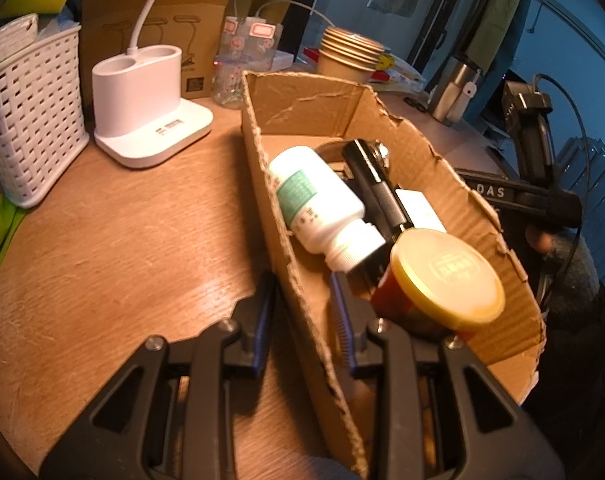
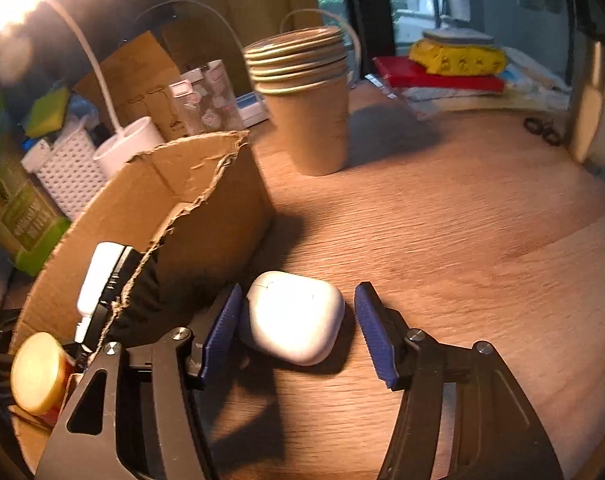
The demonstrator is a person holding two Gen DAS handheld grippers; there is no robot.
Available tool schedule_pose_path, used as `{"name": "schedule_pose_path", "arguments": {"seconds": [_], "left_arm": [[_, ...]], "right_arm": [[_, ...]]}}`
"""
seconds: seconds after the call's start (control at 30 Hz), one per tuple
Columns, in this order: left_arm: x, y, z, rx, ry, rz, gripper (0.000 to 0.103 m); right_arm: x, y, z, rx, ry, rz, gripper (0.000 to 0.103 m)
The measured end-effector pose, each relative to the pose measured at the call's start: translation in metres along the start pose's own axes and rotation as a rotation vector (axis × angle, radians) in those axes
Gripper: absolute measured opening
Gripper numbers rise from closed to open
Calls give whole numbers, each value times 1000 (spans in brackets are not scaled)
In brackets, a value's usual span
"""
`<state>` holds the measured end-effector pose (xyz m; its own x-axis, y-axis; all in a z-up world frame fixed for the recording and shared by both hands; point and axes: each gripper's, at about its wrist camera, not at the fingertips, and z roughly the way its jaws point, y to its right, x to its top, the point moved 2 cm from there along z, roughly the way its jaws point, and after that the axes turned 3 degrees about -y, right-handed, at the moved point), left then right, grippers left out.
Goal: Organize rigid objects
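Earbud case (image 2: 294, 316), white and glossy, lies on the counter (image 2: 462, 240) just outside the cardboard box (image 2: 206, 216); I see my right tongs (image 2: 298, 328) standing wide around it, the left pad nearly touching, the right pad apart. My left tongs (image 1: 302, 312) are pinched narrow on the box's torn near wall (image 1: 302, 280). Inside the box lie a white pill bottle (image 1: 318, 208), a black device (image 1: 378, 184) and a yellow-lidded jar (image 1: 442, 276). Stacked paper cups (image 2: 306, 100) stand beyond, a white lamp base (image 1: 150, 108) to the left.
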<state>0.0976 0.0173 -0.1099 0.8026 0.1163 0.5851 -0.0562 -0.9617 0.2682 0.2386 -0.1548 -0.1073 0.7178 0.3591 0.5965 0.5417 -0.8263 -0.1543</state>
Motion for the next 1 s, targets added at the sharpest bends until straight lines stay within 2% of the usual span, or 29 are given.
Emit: {"name": "schedule_pose_path", "arguments": {"seconds": [0.07,0.2,0.27,0.47,0.7,1.0], "left_arm": [[0,0,0,-1,0,0,30],[0,0,0,-1,-1,-1,30],[0,0,0,-1,0,-1,30],[0,0,0,-1,0,-1,30],[0,0,0,-1,0,-1,30],[0,0,0,-1,1,-1,30]], "right_arm": [[-2,3,-1,-17,-6,-3,61],[-9,5,-1,-121,-20,-10,61],[-9,6,-1,-115,-19,-14,61],[0,-1,10,-177,-44,-79,63],[0,-1,9,-177,-36,-81,61],[1,-6,-23,-181,64,-53,60]]}}
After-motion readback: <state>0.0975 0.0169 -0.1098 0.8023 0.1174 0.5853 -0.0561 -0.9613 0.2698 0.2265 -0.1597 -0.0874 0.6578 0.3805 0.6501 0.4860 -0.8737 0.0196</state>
